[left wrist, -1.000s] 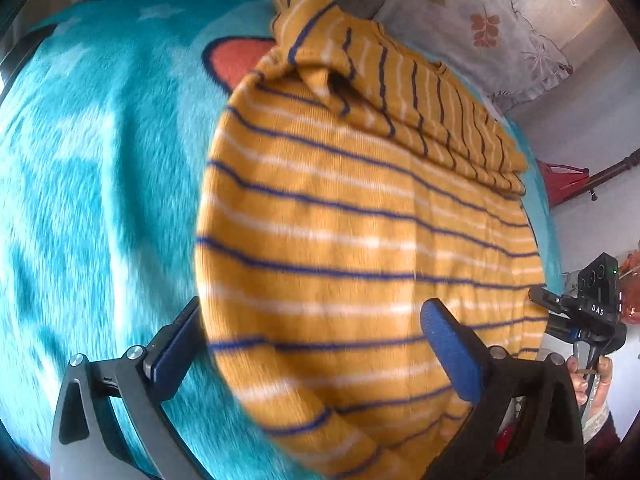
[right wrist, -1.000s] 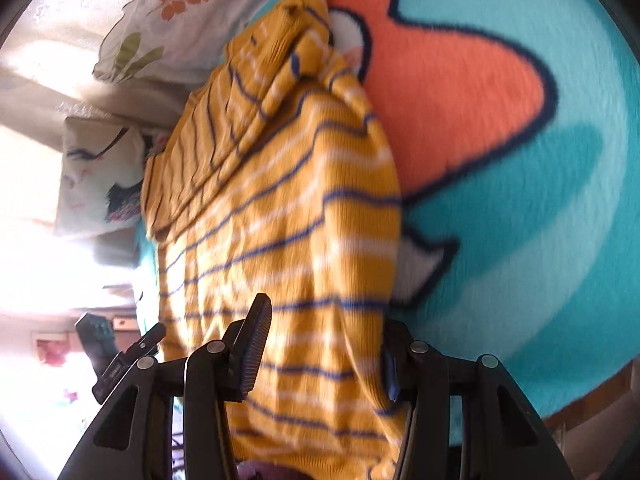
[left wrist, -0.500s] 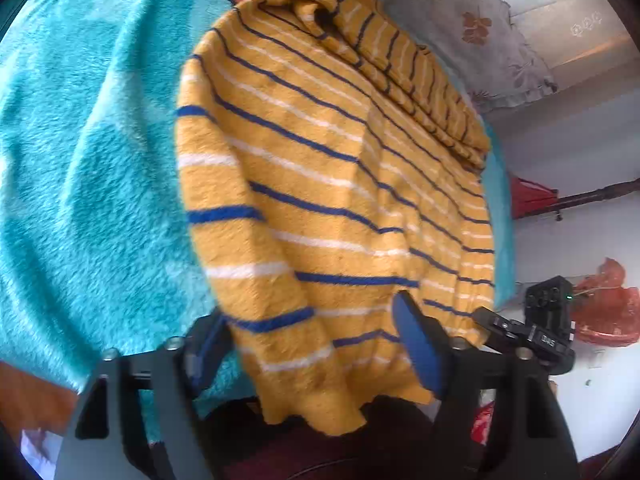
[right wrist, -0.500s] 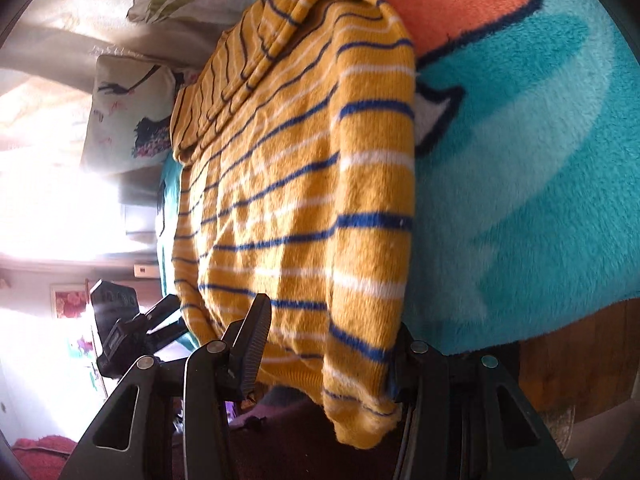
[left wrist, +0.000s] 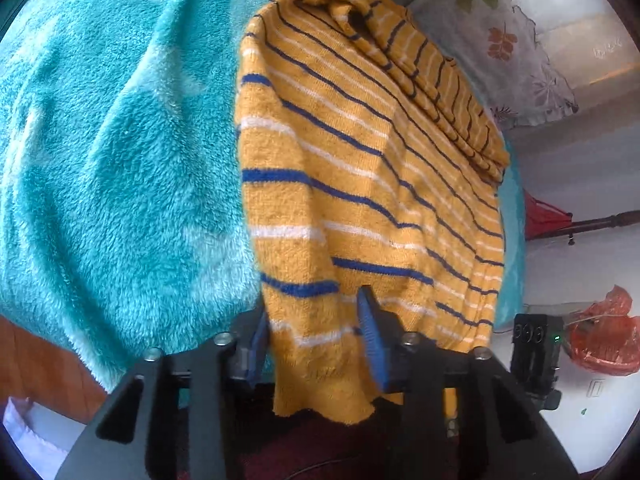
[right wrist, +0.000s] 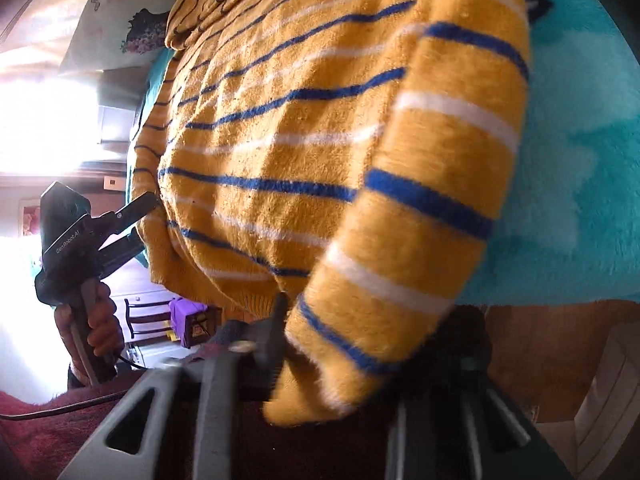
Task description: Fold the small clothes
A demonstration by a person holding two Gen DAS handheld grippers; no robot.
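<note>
My left gripper [left wrist: 316, 340] has its jaws clenched on the near hem of the sweater [left wrist: 360, 184]; a second ago those blue pads stood wide apart with the knit lying between them, and they have closed in since. The hem now hangs off the near edge of the bed, over the dark red floor covering, where a second ago it lay wholly on the blanket [left wrist: 120, 168]. The far part of the sweater, with its folded sleeve, remains on the blanket by the pillow [left wrist: 516, 52].

On my right gripper [right wrist: 352, 344] the view is motion-blurred. A yellow sleeve [right wrist: 420, 216] drapes down between the jaws, which look clamped on it, closer together than half a second ago. The sweater fills far more of this view than before. The left gripper [right wrist: 92, 236] shows at the left edge, gripping the hem.
</note>
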